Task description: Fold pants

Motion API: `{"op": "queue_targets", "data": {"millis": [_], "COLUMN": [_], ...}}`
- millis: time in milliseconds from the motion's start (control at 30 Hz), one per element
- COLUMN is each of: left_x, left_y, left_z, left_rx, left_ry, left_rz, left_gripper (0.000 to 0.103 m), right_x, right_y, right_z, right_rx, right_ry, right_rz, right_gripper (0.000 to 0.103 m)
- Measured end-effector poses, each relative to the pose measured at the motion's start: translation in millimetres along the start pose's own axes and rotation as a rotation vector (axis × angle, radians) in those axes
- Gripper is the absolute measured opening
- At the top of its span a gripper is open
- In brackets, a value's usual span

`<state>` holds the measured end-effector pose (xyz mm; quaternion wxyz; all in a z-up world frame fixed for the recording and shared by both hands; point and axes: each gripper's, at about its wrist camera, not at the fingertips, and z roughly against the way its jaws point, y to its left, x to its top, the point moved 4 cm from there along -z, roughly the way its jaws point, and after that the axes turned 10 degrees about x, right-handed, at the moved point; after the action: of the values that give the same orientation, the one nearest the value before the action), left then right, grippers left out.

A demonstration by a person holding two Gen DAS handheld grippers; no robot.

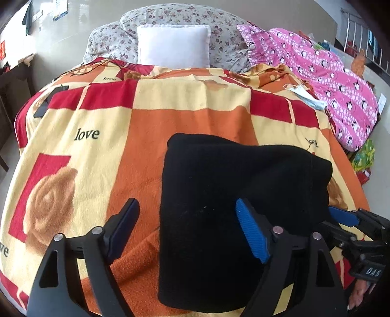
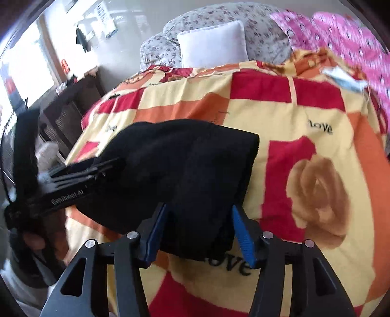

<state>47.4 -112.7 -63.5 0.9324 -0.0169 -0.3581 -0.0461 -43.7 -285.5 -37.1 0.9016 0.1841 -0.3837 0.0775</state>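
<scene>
Folded black pants (image 1: 234,195) lay on a blanket (image 1: 97,158) printed "love". The left gripper (image 1: 187,226), marked "GenRobot.AI", gaped wide, holding nothing. The right gripper (image 2: 198,234) straddled the pants' edge, jaws apart.

A home bedroom is showing here: a bed (image 1: 73,170) is lying under a red, orange and cream blanket (image 1: 170,117) printed with roses and "love". A white pillow (image 1: 173,46) is leaning on floral bedding (image 1: 219,22) at the far end, pink penguin-print fabric (image 1: 329,78) is sprawling far right, and dark wooden furniture (image 2: 70,107) is standing on the left.
</scene>
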Motion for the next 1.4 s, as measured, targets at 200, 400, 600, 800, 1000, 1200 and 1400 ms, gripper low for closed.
{"op": "queue_targets", "data": {"millis": [200,400,600,800,1000,1200,1400], "left_x": [3.0,4.1,4.4,2.9,-0.7,-4.4,-2.1], "left_y": [2.3,7.8,12.6,16.1,20.8,23.3,18.8], "left_z": [2.7,3.8,3.0,1.7,1.8,-3.6,-10.0], "left_rx": [-0.014,-0.039,-0.055,-0.085,-0.114,-0.136,-0.139], "left_ry": [0.008,0.018,0.024,0.028,0.032,0.045,0.046], "left_rz": [0.015,0.040,0.069,0.090,0.102,0.118,0.112], "left_gripper": [0.082,0.082,0.082,0.082,0.084,0.085,0.085], "right_x": [11.1,11.7,9.6,8.4,7.8,3.2,3.3], "right_y": [-3.1,-11.5,-18.3,-22.4,-26.1,-26.9,-26.3], "right_z": [17.4,7.1,1.8,-2.7,-10.2,-23.5,-31.7], "right_rx": [0.006,0.059,0.090,0.095,0.111,0.171,0.191], "right_ry": [-0.056,-0.045,-0.044,-0.036,-0.025,0.001,-0.003], "right_rz": [-0.020,-0.098,-0.150,-0.169,-0.187,-0.214,-0.226], "right_gripper": [0.061,0.064,0.068,0.068,0.069,0.072,0.076]}}
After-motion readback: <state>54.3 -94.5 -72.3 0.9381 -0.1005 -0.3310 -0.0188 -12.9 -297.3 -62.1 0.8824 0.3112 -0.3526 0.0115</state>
